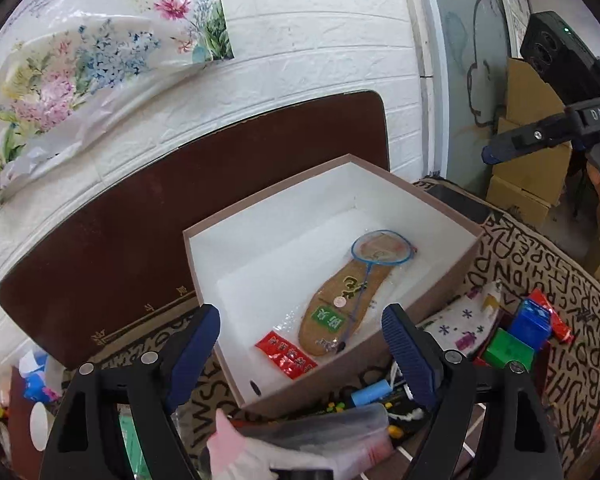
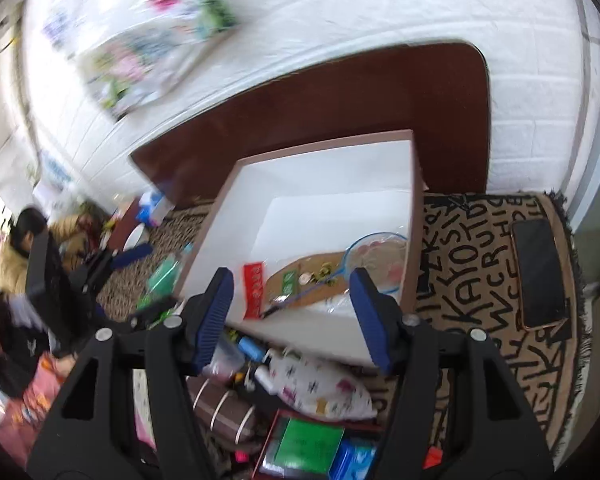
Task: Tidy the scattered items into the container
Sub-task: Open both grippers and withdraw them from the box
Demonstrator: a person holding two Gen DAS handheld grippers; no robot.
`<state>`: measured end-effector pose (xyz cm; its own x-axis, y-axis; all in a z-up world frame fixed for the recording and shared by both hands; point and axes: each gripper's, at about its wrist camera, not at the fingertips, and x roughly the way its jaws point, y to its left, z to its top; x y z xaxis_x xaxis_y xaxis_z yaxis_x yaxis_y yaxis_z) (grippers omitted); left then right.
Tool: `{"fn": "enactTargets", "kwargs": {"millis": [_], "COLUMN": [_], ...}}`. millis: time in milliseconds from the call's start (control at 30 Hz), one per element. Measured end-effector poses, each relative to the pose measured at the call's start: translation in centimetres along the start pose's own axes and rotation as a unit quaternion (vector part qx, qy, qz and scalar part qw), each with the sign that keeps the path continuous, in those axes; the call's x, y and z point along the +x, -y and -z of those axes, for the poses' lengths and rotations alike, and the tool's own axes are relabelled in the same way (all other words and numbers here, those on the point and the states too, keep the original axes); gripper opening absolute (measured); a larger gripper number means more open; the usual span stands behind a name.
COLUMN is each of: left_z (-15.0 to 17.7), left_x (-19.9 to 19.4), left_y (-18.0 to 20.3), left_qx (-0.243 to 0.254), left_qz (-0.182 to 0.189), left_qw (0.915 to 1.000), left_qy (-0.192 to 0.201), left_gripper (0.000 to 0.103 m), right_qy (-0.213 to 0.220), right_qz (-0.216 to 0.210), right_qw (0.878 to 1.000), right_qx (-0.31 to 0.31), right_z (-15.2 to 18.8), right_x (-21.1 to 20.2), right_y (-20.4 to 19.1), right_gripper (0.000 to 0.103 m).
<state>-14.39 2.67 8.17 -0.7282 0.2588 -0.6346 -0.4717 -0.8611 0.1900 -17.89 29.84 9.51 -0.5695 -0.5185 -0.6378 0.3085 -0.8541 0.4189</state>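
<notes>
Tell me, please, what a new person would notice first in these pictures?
Probably the open white-lined box in the middle, already holding a cork insole, a small blue net lying on it and a red packet. Next, the black-lettered rug beneath, with a dark phone right of the box.

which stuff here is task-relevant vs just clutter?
Job:
box
insole, red packet, small net, all inside box
loose on mat: white pouch, blue tube

Lying about:
phone
floral sheet
cardboard boxes

"DAS" on right gripper; letters on rug
</notes>
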Motion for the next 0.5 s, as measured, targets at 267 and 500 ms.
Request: {"fn": "enactTargets", "kwargs": {"millis": [267, 500], "left_z": [4.7, 5.7], "left_x": [-3.8, -2.2], "left_y": [4.6, 11.9], "left_qx": [-0.014, -0.035], "left_qz": [0.027, 0.068], "left_qw": [0.9993, 0.9966], "left_qy": [-0.022, -0.031], "left_gripper": [0.088, 0.088], "right_qy": [-0.005, -0.035], "right_qz": [0.036, 0.134], "right_qw": [0.994, 0.986], "right_qx": [-0.099, -0.093], "right_z": [10.8, 19.1], "right_x": [-4.3, -2.3], "right_y": [-4.2, -0.5], "right_gripper": [0.067, 0.067]}}
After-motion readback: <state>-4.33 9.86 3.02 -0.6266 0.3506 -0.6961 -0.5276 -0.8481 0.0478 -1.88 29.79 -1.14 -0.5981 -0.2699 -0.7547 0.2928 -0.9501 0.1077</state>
